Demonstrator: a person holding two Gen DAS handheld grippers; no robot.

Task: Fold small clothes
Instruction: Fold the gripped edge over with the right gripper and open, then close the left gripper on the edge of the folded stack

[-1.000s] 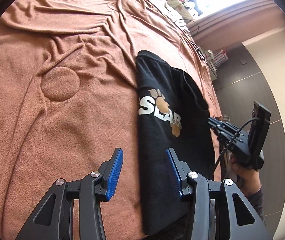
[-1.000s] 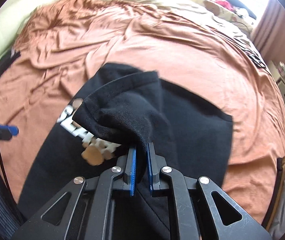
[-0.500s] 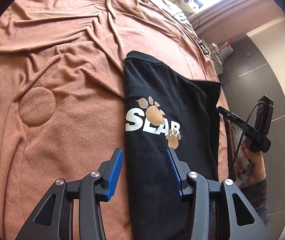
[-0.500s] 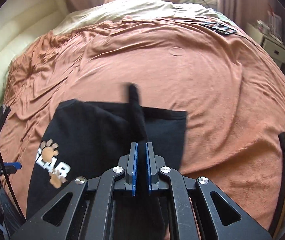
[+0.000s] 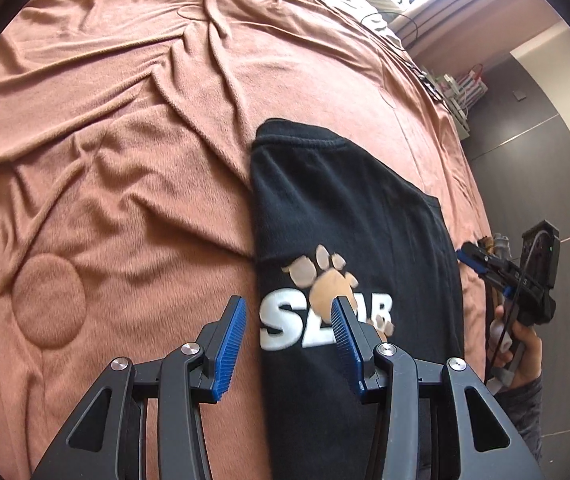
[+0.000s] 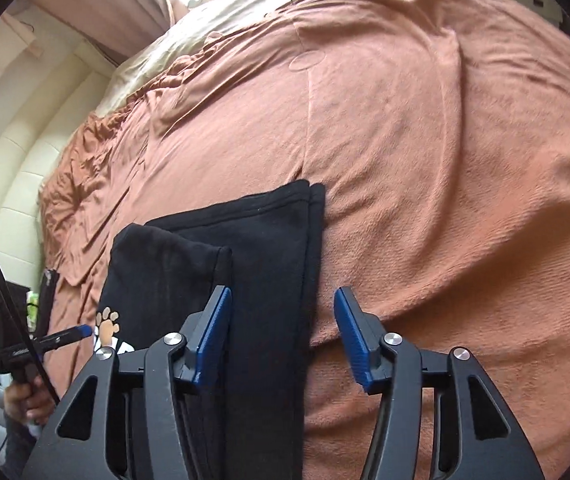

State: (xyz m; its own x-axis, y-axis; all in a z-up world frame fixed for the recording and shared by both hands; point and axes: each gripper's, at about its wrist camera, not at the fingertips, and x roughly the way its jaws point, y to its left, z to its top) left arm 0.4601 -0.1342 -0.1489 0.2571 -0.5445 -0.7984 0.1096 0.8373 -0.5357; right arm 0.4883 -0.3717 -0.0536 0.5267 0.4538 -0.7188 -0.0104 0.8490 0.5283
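The black shirt (image 5: 345, 240) lies folded lengthwise on the brown blanket (image 5: 105, 200), narrowed into a long strip, probably ready for a crosswise fold. The left gripper (image 5: 289, 332) hovers with jaws wide apart and empty, the shirt's left edge between them. The right gripper (image 6: 281, 328) is likewise spread wide and empty, straddling the shirt's right edge. Half a second ago the right jaws were clamped on a lifted flap; that flap now lies flat.
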